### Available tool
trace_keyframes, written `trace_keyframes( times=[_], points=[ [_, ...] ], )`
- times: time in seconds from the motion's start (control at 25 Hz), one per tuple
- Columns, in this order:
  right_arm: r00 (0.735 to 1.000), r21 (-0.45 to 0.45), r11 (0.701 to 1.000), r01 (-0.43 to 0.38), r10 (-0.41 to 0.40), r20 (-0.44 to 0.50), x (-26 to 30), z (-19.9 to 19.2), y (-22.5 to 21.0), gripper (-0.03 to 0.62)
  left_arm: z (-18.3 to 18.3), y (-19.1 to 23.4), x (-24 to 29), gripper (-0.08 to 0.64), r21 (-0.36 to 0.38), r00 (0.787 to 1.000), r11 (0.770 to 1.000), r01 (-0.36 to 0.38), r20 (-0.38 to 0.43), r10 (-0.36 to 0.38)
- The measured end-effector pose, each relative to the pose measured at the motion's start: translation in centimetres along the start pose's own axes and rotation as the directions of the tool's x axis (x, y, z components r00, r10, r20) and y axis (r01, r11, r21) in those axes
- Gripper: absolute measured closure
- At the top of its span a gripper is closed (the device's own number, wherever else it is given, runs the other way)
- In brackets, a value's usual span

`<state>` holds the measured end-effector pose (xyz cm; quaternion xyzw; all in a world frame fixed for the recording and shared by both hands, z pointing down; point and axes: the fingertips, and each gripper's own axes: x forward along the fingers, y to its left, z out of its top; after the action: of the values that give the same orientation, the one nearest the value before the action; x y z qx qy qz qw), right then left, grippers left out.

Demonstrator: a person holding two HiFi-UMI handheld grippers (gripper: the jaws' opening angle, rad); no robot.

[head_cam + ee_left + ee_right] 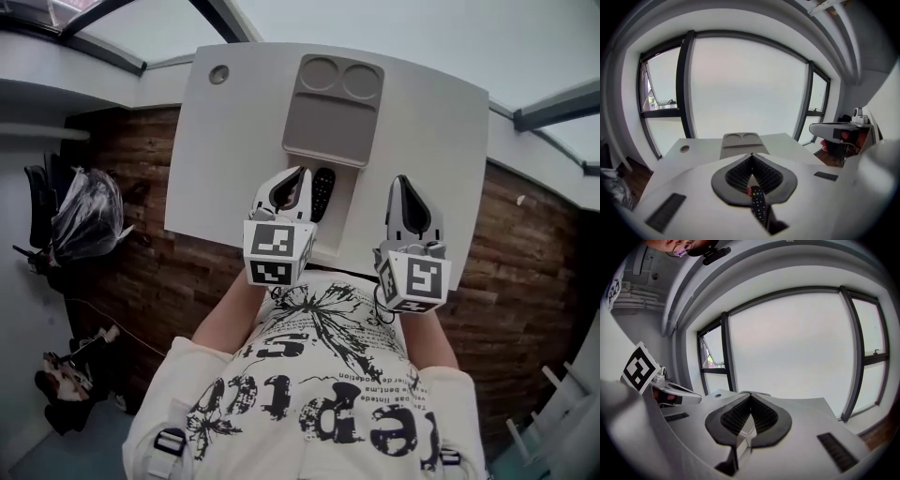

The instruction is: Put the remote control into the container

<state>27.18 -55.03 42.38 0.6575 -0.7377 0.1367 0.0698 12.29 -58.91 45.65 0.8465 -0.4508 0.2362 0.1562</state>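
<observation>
A black remote control [322,192] lies lengthwise on the white table [234,141], just short of the grey container [333,122], a tray with two round wells at its far end. My left gripper [298,174] is right beside the remote on its left, shut, with the tips touching and nothing between them. In the left gripper view the remote [758,206] shows below the closed jaws [751,157], with the container [743,143] straight ahead. My right gripper [401,181] hovers to the right of the remote, also shut and empty [751,396].
A round cable hole [218,74] sits in the table's far left corner. The table's near edge runs just under both grippers, with wooden floor [141,187] beyond. A black chair with a bag [82,216] stands to the left. Large windows face the table.
</observation>
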Motion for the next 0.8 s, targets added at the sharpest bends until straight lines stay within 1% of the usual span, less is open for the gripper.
trace_keyframes(
  times=[0.12,0.2,0.32,0.44,0.52,0.64,0.68,0.72,0.8],
  points=[
    [0.999,-0.01,1.0,0.001,-0.001,0.044,-1.1,2.0,1.3,0.589,2.5,-0.8,-2.1,0.551,0.03,0.993,0.999,0.023,0.114,-0.026],
    [0.997,-0.033,0.999,-0.018,0.02,0.079,-1.6,3.5,2.4,0.589,4.7,-1.2,-3.5,0.551,0.062,0.979,0.998,0.028,0.201,-0.04],
    [0.986,-0.052,0.998,-0.037,0.045,0.16,-2.5,5.9,3.7,0.589,8.0,-2.1,-5.5,0.551,0.112,0.947,0.993,0.046,0.311,-0.08],
    [0.974,-0.066,0.997,-0.036,0.05,0.223,-3.3,7.8,4.4,0.589,10.2,-2.5,-7.0,0.551,0.172,0.919,0.984,0.055,0.376,-0.117],
    [0.969,-0.079,0.996,-0.036,0.054,0.24,-3.4,8.5,4.7,0.589,11.5,-2.6,-8.2,0.551,0.197,0.891,0.978,0.064,0.431,-0.145],
    [0.97,-0.075,0.997,-0.016,0.034,0.24,-3.4,8.6,4.5,0.589,12.8,-2.6,-9.7,0.551,0.201,0.844,0.976,0.087,0.505,-0.179],
    [0.97,-0.068,0.998,-0.006,0.022,0.242,-3.5,8.6,4.3,0.59,13.0,-2.7,-9.9,0.551,0.202,0.836,0.975,0.095,0.516,-0.188],
    [0.969,-0.063,0.998,0.002,0.014,0.247,-3.5,8.6,4.1,0.589,13.0,-2.7,-10.0,0.551,0.206,0.835,0.973,0.099,0.515,-0.194],
    [0.967,-0.067,0.998,0.008,0.01,0.255,-3.6,8.9,4.0,0.589,12.9,-2.8,-9.7,0.551,0.204,0.843,0.973,0.104,0.501,-0.195]
  ],
)
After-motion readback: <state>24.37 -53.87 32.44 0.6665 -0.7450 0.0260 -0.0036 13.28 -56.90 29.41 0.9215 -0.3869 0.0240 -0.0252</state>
